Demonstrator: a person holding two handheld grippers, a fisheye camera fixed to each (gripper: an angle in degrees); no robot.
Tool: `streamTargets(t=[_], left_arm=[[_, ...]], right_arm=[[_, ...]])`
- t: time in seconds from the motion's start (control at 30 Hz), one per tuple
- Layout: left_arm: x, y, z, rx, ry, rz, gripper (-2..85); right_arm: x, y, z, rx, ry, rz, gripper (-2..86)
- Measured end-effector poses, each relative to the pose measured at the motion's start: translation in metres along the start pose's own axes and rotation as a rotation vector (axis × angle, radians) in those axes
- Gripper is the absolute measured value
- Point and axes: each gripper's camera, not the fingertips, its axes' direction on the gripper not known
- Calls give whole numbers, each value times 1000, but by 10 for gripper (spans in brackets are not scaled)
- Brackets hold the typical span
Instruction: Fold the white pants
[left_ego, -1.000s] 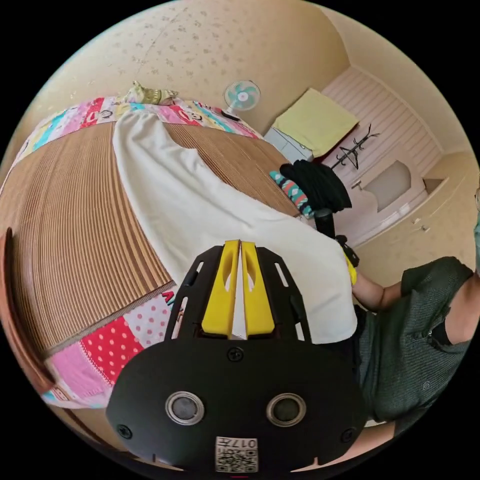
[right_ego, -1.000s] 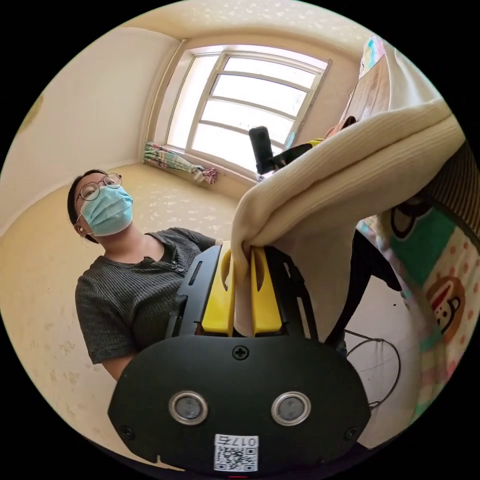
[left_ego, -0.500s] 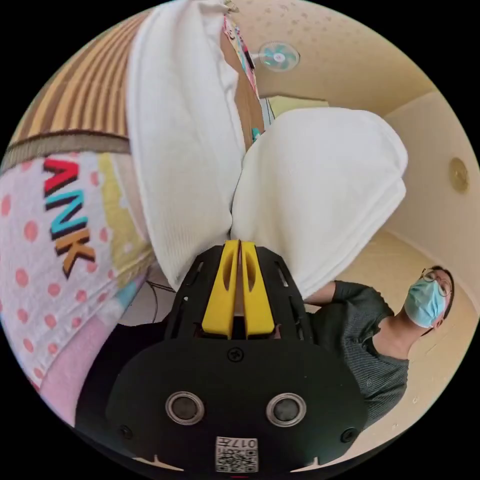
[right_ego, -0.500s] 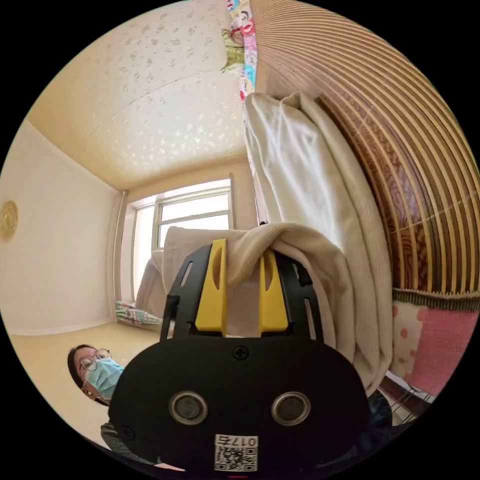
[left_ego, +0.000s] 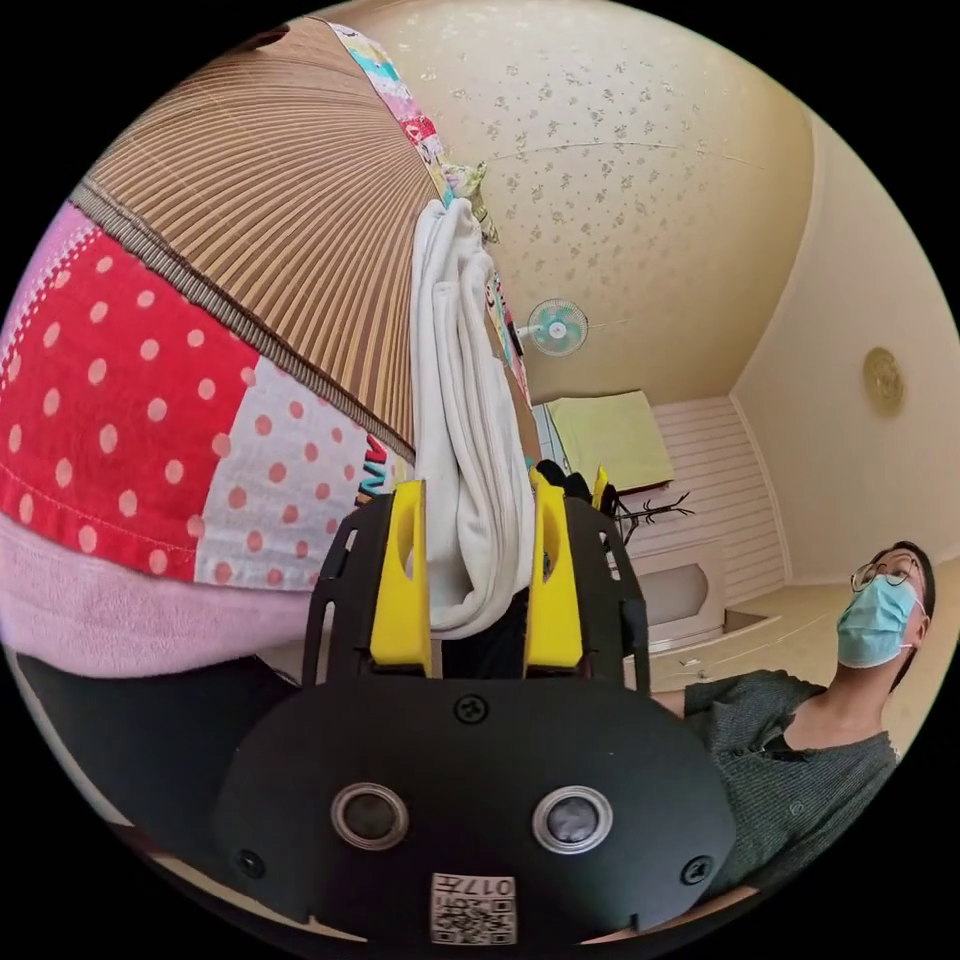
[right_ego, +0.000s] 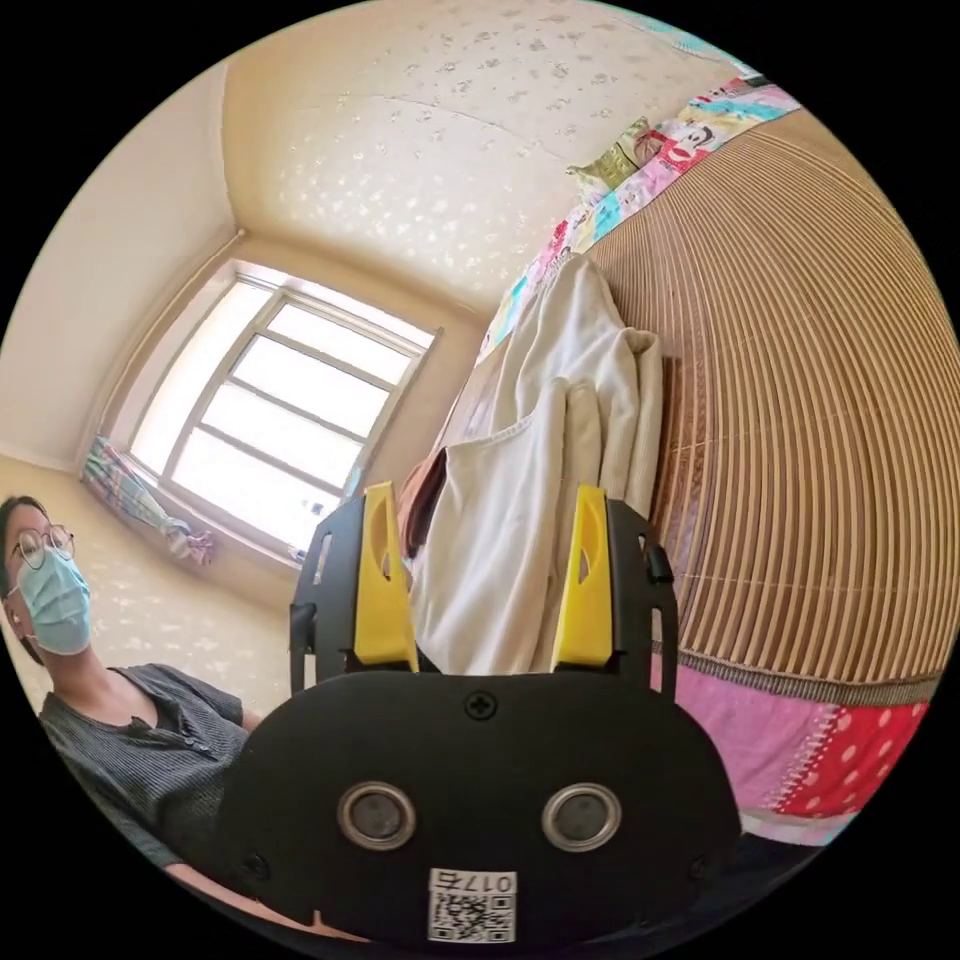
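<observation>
Having been clamped half a second before, the white pants (left_ego: 455, 420) were released: the left tool (left_ego: 475, 575) and right tool (right_ego: 480, 580) stood wide apart. The pants lay doubled on the bamboo mat (right_ego: 800, 400), one fold judged complete.

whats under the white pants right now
The white pants lie folded on a striped bamboo mat, which covers a patchwork bedsheet. Anything beneath the cloth itself is hidden.

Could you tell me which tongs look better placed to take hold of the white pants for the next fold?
Probably the left tongs: the rounded folded end of the white pants already sits between their open jaws. The right tongs are open too, facing looser layers.
</observation>
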Motion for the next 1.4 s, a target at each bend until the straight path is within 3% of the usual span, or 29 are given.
streamTargets(t=[0.27, 0.37, 0.5, 0.7, 0.83, 0.9, 0.97, 1.2, 1.33, 1.4], left_arm=[[35, -34, 39, 91, -122, 54, 99], [46, -47, 56, 78, -175, 58, 76], [58, -62, 94, -110, -245, 69, 40], [144, -53, 92, -113, -198, 414, 35], [120, -83, 110, -117, -408, 236, 79], [97, -91, 122, -209, -483, 141, 102], [88, -85, 129, -282, -485, 143, 111], [91, 16, 93, -157, -334, 178, 110], [86, 44, 104, -355, -406, 171, 52], [88, 43, 89, -322, -327, 163, 51]], right_arm=[[-15, -11, 74, -141, 228, -104, 201], [-16, -20, 108, -236, 228, -142, 159], [-43, -14, 140, -335, 421, -176, 57], [-117, 10, 104, -130, 407, -292, 45], [-91, 2, 106, -120, 408, -213, 63], [-55, 0, 106, -159, 399, 6, 73], [-57, 14, 94, -121, 349, 1, 79], [-64, 107, 89, -317, 199, -27, 86], [-60, 134, 77, -358, 185, -74, 45], [-59, 128, 61, -380, 141, -97, 39]])
